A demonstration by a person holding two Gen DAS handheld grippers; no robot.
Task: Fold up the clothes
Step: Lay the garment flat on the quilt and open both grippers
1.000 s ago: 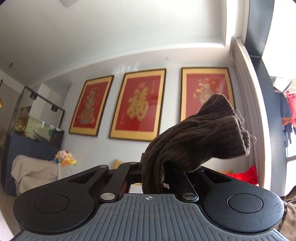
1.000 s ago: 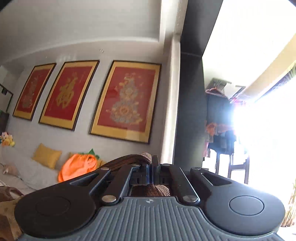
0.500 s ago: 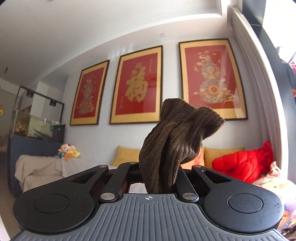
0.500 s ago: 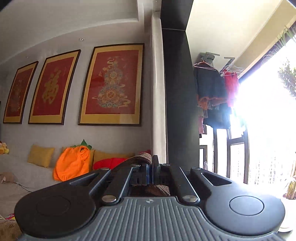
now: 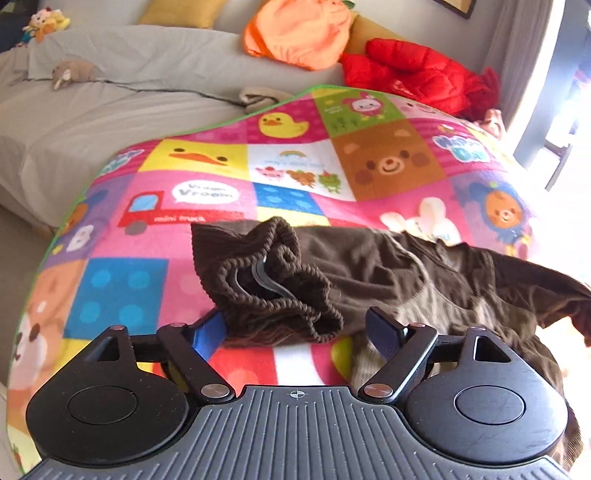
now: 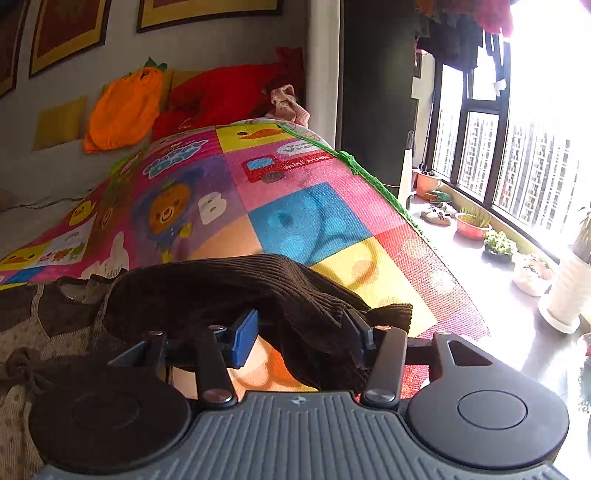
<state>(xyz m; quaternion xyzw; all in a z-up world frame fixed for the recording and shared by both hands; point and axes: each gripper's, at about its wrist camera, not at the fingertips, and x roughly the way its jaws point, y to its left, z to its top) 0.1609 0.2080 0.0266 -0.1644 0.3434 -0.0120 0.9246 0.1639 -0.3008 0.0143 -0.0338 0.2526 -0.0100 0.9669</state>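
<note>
A dark brown ribbed knit garment (image 5: 369,266) lies spread on the colourful cartoon play mat (image 5: 295,173). My left gripper (image 5: 295,328) hovers low over the mat with its jaws opening wide. The garment's bunched ribbed cuff (image 5: 273,291) rests loose between the fingers, touching neither pad. In the right wrist view the garment's other ribbed end (image 6: 207,291) lies on the mat (image 6: 306,218). My right gripper (image 6: 301,338) has its jaws opening around that fold. The cloth drapes over the right finger (image 6: 360,338) and stands apart from the blue pad (image 6: 243,339).
A grey covered sofa (image 5: 110,110) runs behind the mat, with an orange pumpkin cushion (image 5: 295,33) and a red jacket (image 5: 417,74). The mat's green edge (image 6: 369,181) drops off to the right. Beyond it a window ledge holds plant pots (image 6: 472,225).
Both grippers swung down from facing the framed pictures on the wall to just above the mat. Both opened and let go of the brown garment, which now lies on the mat.
</note>
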